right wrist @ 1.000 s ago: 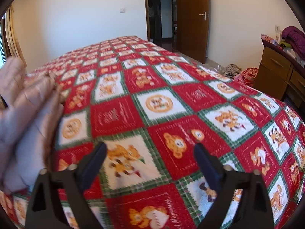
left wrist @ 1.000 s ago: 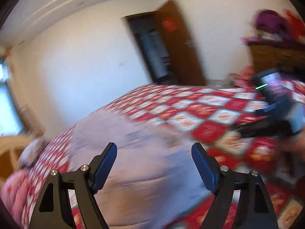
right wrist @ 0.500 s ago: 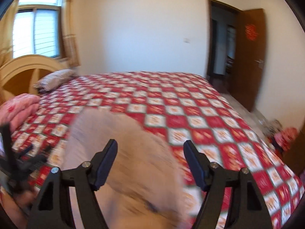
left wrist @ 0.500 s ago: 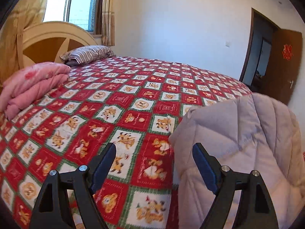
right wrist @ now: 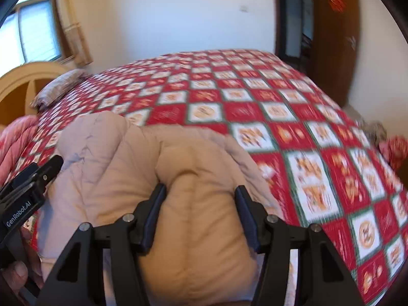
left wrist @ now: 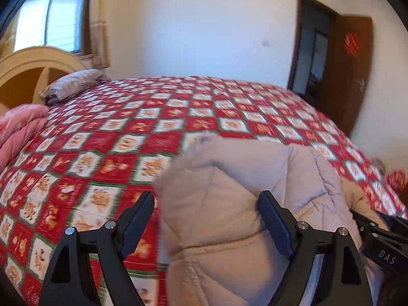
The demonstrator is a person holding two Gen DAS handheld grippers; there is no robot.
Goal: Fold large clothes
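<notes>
A puffy beige-grey quilted jacket (left wrist: 216,191) lies bunched on the near part of the bed. My left gripper (left wrist: 205,219) hangs over the jacket's left edge, jaws wide and still opening. The fabric sits between the fingers, against the right pad only. My right gripper (right wrist: 200,211) straddles a raised fold of the jacket (right wrist: 114,165); its jaws are closing and both pads touch the fold. The left gripper's black body (right wrist: 28,186) shows at the left of the right wrist view, with a person's hand (right wrist: 15,275) under it. The right gripper's body (left wrist: 382,252) shows at the lower right of the left wrist view.
A red checked quilt with cartoon squares (left wrist: 153,127) covers the bed. A folded pink blanket (left wrist: 17,127), a striped pillow (left wrist: 68,84) and a curved wooden headboard (left wrist: 23,76) are at the far left. An open brown door (left wrist: 354,71) stands at the right.
Both views swung left across the bed. The right gripper moved from bare quilt onto the jacket's fold, and its jaws narrowed. The left gripper came over the jacket's left edge.
</notes>
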